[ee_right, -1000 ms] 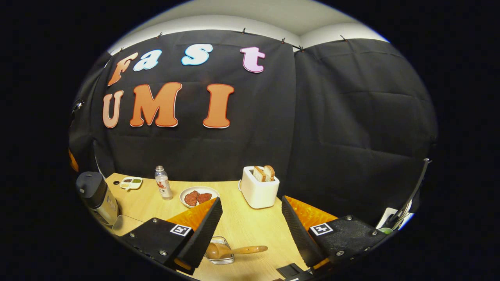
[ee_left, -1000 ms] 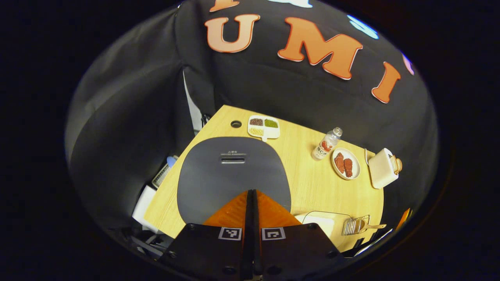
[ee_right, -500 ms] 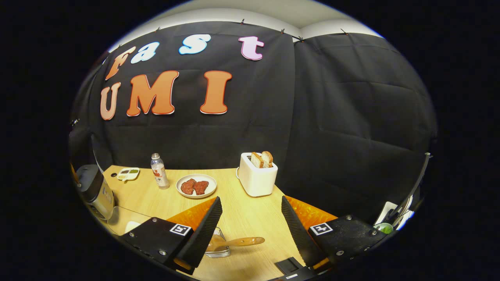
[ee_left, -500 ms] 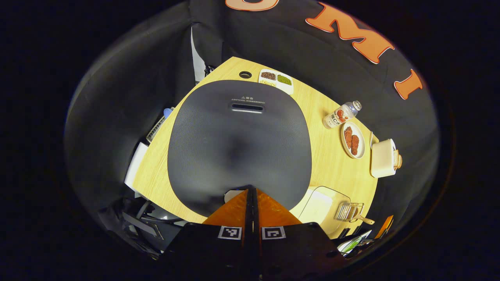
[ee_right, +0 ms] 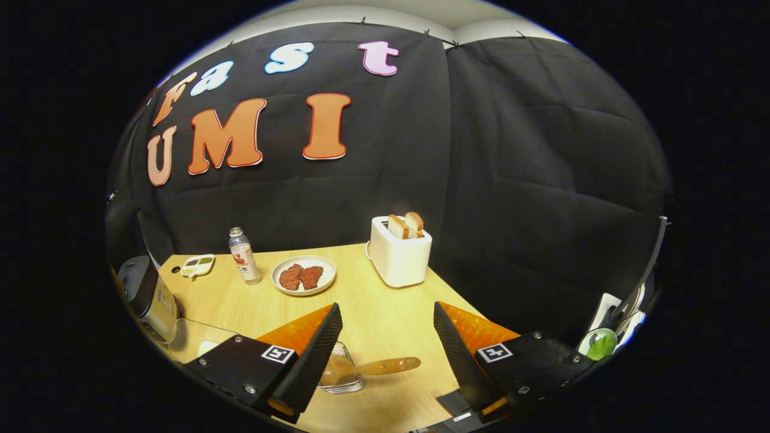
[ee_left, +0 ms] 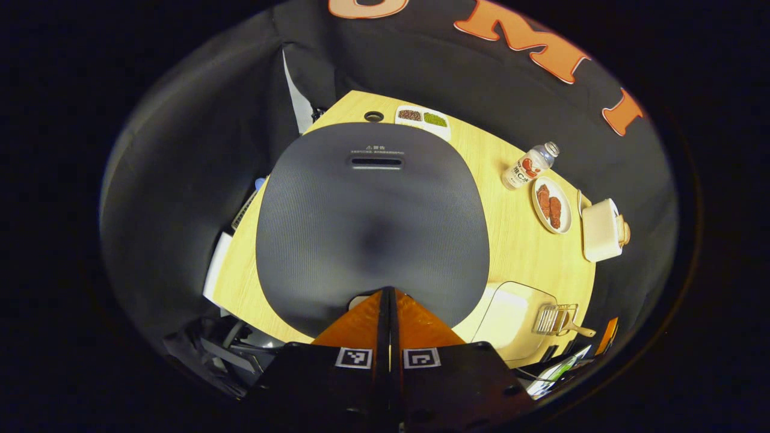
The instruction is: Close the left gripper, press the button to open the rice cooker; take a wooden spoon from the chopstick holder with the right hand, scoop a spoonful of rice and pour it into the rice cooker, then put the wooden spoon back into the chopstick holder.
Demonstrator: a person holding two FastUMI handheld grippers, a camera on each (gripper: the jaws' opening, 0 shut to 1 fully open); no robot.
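The dark rice cooker (ee_left: 373, 222) stands on the wooden table with its lid down, seen from above in the left gripper view. My left gripper (ee_left: 388, 294) is shut, its tips at the lid's near edge, over a small pale button (ee_left: 359, 299) that peeks out beside them. In the right gripper view the cooker (ee_right: 147, 294) stands at the far left. My right gripper (ee_right: 385, 325) hangs open above the wooden spoon (ee_right: 373, 367), which lies in the wire chopstick holder (ee_right: 343, 376). A clear box of rice (ee_left: 511, 313) sits beside the cooker.
Farther back on the table (ee_right: 373, 300) stand a white toaster (ee_right: 400, 252) with bread, a plate of red meat (ee_right: 304, 275), a small bottle (ee_right: 243, 255) and a divided dish of grains (ee_left: 423, 117). The black cloth wall closes the back and right sides.
The left gripper has come down over the cooker until its tips reach the lid's near edge, staying shut. The right gripper, still open, has tilted down slightly over the spoon.
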